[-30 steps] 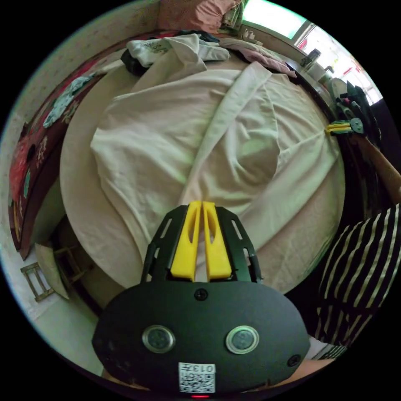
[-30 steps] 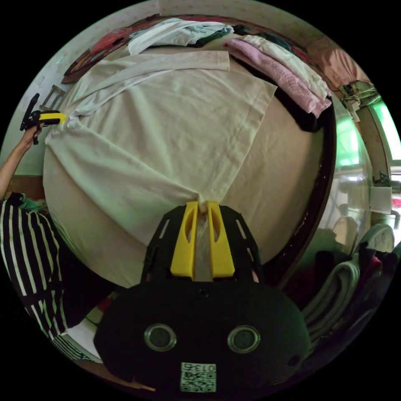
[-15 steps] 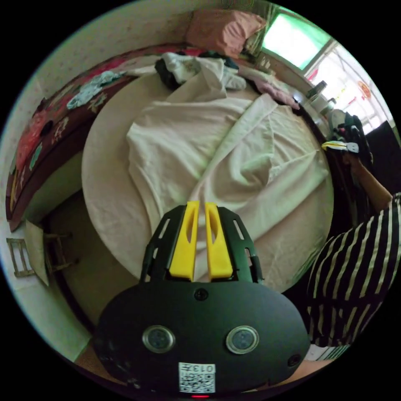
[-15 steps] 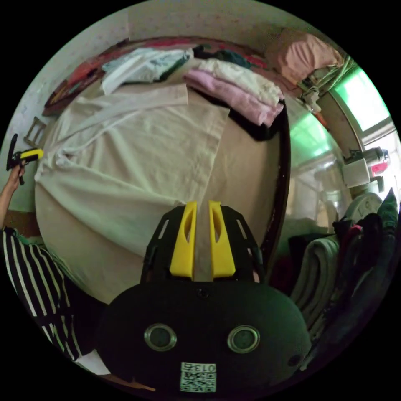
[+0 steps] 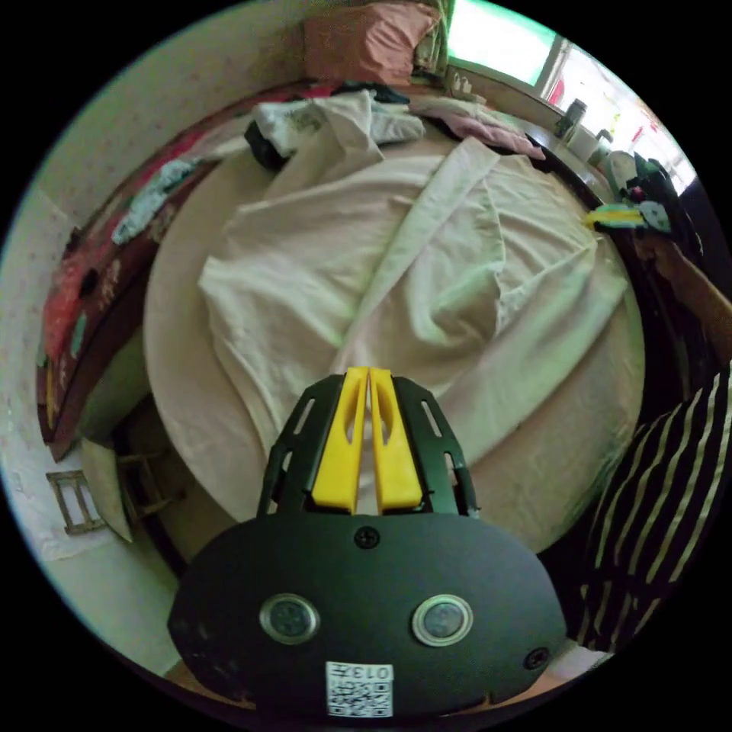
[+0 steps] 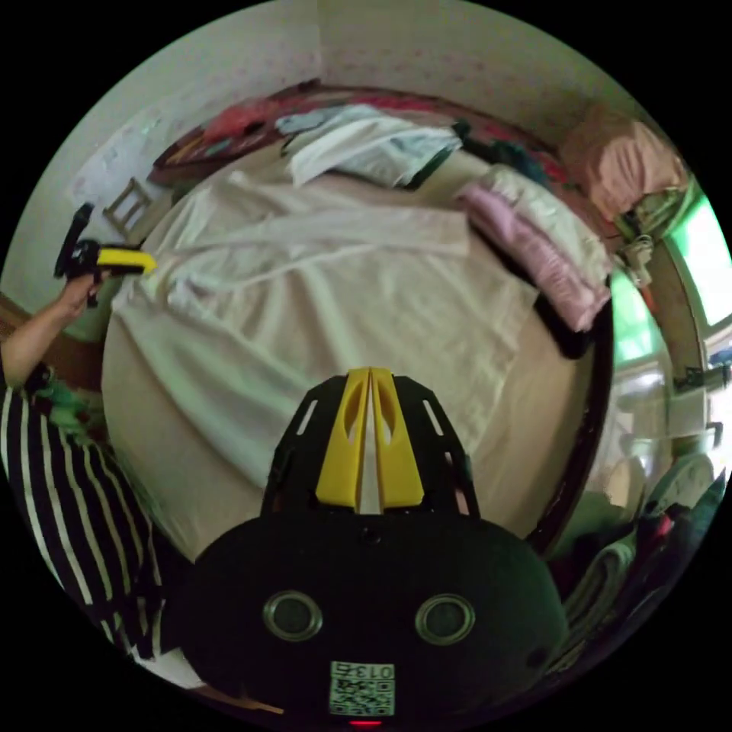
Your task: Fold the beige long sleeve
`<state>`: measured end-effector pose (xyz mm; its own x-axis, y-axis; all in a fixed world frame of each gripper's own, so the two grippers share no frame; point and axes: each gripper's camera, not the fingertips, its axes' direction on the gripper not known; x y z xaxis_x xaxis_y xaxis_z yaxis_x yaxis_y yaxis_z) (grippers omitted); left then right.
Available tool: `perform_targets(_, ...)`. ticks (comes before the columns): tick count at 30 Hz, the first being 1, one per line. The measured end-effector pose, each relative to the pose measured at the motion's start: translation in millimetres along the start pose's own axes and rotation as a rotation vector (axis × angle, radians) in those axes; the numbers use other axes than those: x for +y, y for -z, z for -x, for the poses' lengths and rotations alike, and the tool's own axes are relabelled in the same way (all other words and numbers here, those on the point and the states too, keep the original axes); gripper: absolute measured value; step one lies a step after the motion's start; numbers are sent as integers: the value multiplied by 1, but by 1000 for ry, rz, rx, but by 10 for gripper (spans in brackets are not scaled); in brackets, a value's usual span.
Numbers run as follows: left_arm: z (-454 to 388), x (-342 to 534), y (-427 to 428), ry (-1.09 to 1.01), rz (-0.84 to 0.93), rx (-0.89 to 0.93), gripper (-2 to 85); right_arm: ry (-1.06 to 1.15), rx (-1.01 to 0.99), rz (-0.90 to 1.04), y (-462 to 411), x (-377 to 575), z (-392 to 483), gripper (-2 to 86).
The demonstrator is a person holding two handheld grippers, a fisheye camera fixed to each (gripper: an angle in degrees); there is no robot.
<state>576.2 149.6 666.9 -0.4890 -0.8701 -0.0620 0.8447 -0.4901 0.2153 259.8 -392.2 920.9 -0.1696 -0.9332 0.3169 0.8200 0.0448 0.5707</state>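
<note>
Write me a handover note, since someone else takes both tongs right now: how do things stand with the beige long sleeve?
Left tongs: jaws together, at the near edge of the beige long sleeve; whether they pinch cloth cannot be told.
Right tongs: jaws together, at the shirt's opposite edge; grip also unclear.
Shirt: spread over the round table, one sleeve already folded across the body.
Nearby: a pink folded stack and other clothes along the far rim.
Done: laid out, one sleeve in.
Left: probably fold the other sleeve, then the body, and smooth the wrinkles.
</note>
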Motion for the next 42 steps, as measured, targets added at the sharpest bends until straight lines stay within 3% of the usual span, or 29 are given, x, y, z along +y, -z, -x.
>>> perform_targets(3, -18, -14, 19, -72, -73, -126, 67, -119, 52, -99, 8, -30, -42, 69)
perform_targets(9, -48, -53, -4, -260, 58, -131, 93, -292, -92, -41, -39, -98, -124, 94)
perform_targets(13, -51, -64, -3, -270, 79, -133, 75, -345, -160, 16, -67, -115, -151, 91)
perform_targets(16, -52, -71, -2, -281, 125, -74, 20, -363, -179, 77, -86, -121, -158, 42)
perform_targets(20, -55, -75, 7, -279, 150, -61, 5, -298, -128, 24, -62, -125, -154, 23)
perform_targets(25, -65, -59, 59, -284, 23, -81, -1, -230, -190, -151, 15, -117, -160, 16)
perform_targets(29, -86, -34, 104, -315, -80, -143, -2, -194, -277, -313, 92, -67, -160, 14)
perform_targets(33, -119, 2, 132, -344, -127, -174, -2, -232, -313, -324, 116, 18, -148, 13)
perform_targets(38, -162, 33, 109, -384, -68, -220, -2, -414, -304, -141, 56, 116, -130, 14)
perform_targets(42, -202, 45, 62, -487, 87, -270, 0, -569, -326, -4, -12, 170, -118, 14)
